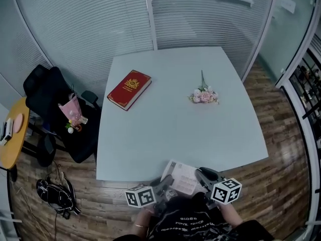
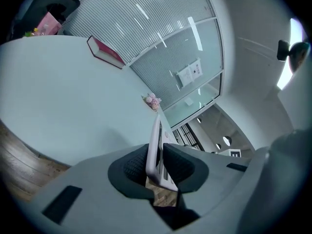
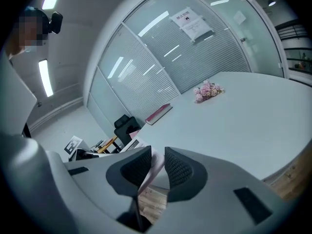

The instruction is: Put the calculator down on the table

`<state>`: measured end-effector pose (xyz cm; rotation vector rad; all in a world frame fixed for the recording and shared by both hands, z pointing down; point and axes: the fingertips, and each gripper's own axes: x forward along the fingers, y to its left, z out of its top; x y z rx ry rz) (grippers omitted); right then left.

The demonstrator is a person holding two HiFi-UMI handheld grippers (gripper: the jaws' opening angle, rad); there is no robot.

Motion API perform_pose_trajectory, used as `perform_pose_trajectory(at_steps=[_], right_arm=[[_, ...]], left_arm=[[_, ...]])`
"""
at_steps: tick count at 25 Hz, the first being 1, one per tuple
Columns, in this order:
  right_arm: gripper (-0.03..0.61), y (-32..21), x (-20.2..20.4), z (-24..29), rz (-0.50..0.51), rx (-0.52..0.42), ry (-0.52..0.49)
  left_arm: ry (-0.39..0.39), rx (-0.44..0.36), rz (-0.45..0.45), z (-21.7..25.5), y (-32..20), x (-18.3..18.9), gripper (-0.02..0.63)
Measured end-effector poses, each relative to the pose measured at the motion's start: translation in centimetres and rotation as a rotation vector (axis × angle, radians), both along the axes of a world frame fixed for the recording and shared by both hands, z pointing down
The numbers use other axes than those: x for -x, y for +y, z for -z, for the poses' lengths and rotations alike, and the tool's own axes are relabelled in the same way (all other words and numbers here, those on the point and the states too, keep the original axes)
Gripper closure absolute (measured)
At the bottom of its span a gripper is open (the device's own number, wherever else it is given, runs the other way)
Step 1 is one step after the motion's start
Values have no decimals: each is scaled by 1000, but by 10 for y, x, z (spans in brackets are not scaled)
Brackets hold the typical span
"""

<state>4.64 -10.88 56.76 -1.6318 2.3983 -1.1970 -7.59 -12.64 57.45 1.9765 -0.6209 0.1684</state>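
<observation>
Nearest first: left tool (image 2: pixel 157 164) and right tool (image 3: pixel 152 168) are both clamped on the calculator (image 1: pixel 183 178), one at each side. Each tool view shows the pads pressed against the thin pale body, seen edge-on. The calculator sits over the near edge of the desk (image 1: pixel 150 144), a bit right of that edge's middle, with its key face up in the head view. My read is that it's carried rather than resting, since wood floor shows below the pads in both tool views. No view shows whether its far end touches the desk top, so can't tell. Progress, as a judgement: grip and carry are done, the put-down is not. What's left is to bring it in over the desk, lower it flat and open both tools. Further out, a red book (image 1: pixel 129 89) lies toward the far-left corner and pink flowers (image 1: pixel 204 95) toward the far-right. They're well apart from each other and from the calculator, so neither is in the way. Off the desk's left edge is a black chair (image 1: pixel 55 109) with a pink wrapped bundle on it, and a dark bag (image 1: pixel 56 195) lies on the floor. Hidden or unclear: the bottom of the head view cuts off the hands and most of both tool bodies, the keys and display are too small to read, and the calculator's underside is unseen.
</observation>
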Motion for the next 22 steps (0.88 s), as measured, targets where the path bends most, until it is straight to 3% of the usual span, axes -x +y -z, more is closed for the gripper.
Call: perform_pose_trajectory(at_steps=[6,12,22], right_arm=[[486,-68,18,14,89,-35,29],[485,-138,35,25,210,-49,66],[485,-245,48,10,307,24,53]], left_arm=[[-7,-25,104,11,-57,20,518],[42,31,218,17,-108,34,520],[-4,42,333,6,-202,46,518]])
